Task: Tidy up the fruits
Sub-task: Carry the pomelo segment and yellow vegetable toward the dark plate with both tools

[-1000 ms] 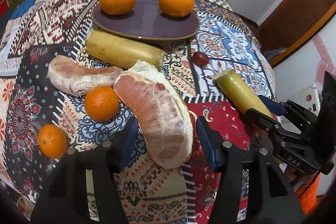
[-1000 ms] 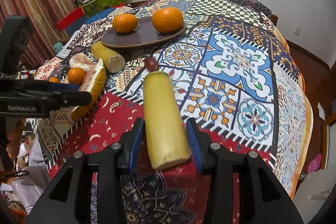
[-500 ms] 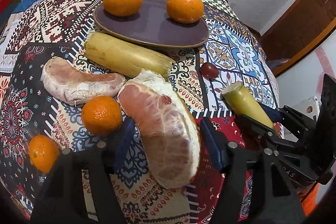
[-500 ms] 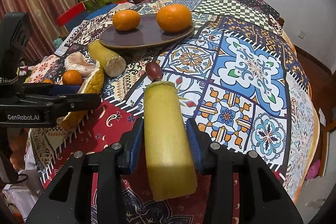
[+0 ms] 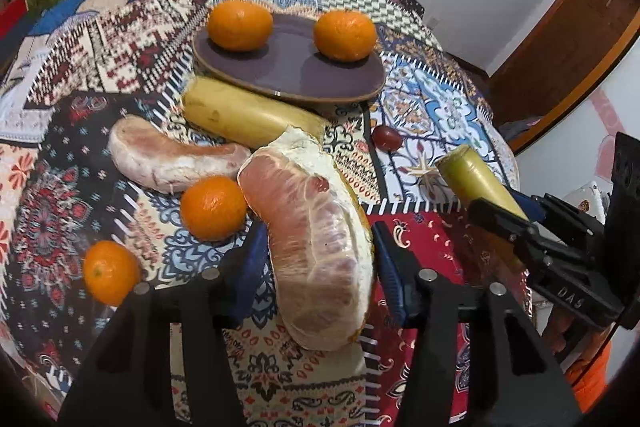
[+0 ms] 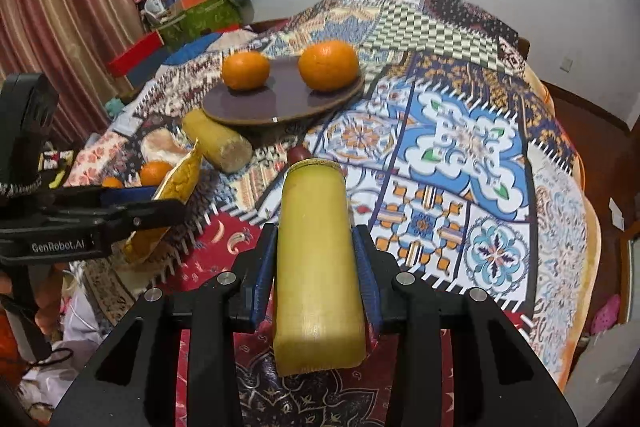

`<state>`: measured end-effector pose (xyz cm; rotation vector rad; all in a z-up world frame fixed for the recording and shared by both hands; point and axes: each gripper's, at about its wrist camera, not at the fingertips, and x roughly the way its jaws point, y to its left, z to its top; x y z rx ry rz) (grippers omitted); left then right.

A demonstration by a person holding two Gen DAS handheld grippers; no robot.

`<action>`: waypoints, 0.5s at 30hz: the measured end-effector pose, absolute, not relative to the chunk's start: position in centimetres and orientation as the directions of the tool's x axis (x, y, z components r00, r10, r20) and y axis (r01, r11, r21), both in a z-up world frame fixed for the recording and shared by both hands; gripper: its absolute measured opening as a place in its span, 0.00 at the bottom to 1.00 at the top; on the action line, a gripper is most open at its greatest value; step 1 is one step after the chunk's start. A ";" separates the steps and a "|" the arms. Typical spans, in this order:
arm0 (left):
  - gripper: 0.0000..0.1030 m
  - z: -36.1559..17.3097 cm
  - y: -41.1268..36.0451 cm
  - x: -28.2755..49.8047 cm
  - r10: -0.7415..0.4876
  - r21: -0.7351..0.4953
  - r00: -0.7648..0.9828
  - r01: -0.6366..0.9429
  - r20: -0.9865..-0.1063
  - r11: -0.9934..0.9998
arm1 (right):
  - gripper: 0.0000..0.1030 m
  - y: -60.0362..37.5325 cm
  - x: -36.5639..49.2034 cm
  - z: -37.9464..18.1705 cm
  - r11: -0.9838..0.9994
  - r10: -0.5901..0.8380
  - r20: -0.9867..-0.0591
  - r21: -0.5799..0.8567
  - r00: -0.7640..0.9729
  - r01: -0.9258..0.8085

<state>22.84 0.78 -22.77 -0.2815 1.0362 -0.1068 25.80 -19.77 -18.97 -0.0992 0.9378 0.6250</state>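
Two grips: left fingers (image 5: 250,263) closing round pomelo wedge (image 5: 316,247), right fingers (image 6: 366,279) pinching yellow stalk (image 6: 316,267), grape (image 6: 298,152) half-hidden.

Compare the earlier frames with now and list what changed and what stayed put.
The left gripper has closed in around the peeled pomelo piece; its jaws are closing, with the piece between them. The right gripper has tightened onto the sugarcane stick, jaws closing and pads now against it. Unchanged: two oranges on the purple plate, the other sugarcane stick, the loose oranges.
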 end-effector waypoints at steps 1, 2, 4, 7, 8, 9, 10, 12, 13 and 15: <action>0.50 -22.5 0.8 22.7 -0.219 -0.280 0.514 -0.044 -0.829 0.959 | 0.34 -19.8 25.8 -18.6 0.819 0.464 -0.772 0.188 0.433 -0.542; 0.50 -22.1 0.8 22.6 -0.216 -0.278 0.524 -0.042 -0.824 0.960 | 0.34 -19.9 25.8 -18.3 0.819 0.469 -0.766 0.190 0.440 -0.542; 0.50 -21.3 0.9 22.4 -0.201 -0.263 0.546 -0.038 -0.813 0.964 | 0.34 -19.8 25.8 -17.5 0.820 0.473 -0.752 0.184 0.459 -0.542; 0.50 -20.1 0.8 22.3 -0.187 -0.247 0.576 -0.027 -0.796 0.969 | 0.34 -19.7 25.9 -16.4 0.819 0.482 -0.733 0.182 0.481 -0.544; 0.50 -19.7 0.9 22.2 -0.185 -0.245 0.583 -0.024 -0.791 0.969 | 0.34 -19.6 26.0 -16.0 0.819 0.486 -0.724 0.182 0.490 -0.544; 0.50 -19.2 0.9 22.2 -0.182 -0.241 0.595 -0.019 -0.783 0.970 | 0.34 -19.5 26.0 -15.7 0.819 0.488 -0.718 0.181 0.496 -0.545; 0.50 -18.8 0.9 22.2 -0.179 -0.237 0.604 -0.016 -0.776 0.971 | 0.34 -19.5 26.1 -15.4 0.819 0.490 -0.712 0.179 0.503 -0.545; 0.50 -18.1 0.8 22.3 -0.176 -0.230 0.622 -0.008 -0.763 0.973 | 0.34 -19.3 26.3 -14.9 0.820 0.491 -0.701 0.172 0.517 -0.546; 0.50 -17.6 0.8 22.5 -0.174 -0.227 0.633 -0.004 -0.754 0.974 | 0.34 -19.1 26.4 -14.6 0.820 0.492 -0.695 0.168 0.525 -0.546; 0.50 -17.0 0.8 22.8 -0.175 -0.228 0.647 0.002 -0.742 0.974 | 0.34 -18.9 26.7 -14.1 0.820 0.496 -0.684 0.168 0.534 -0.547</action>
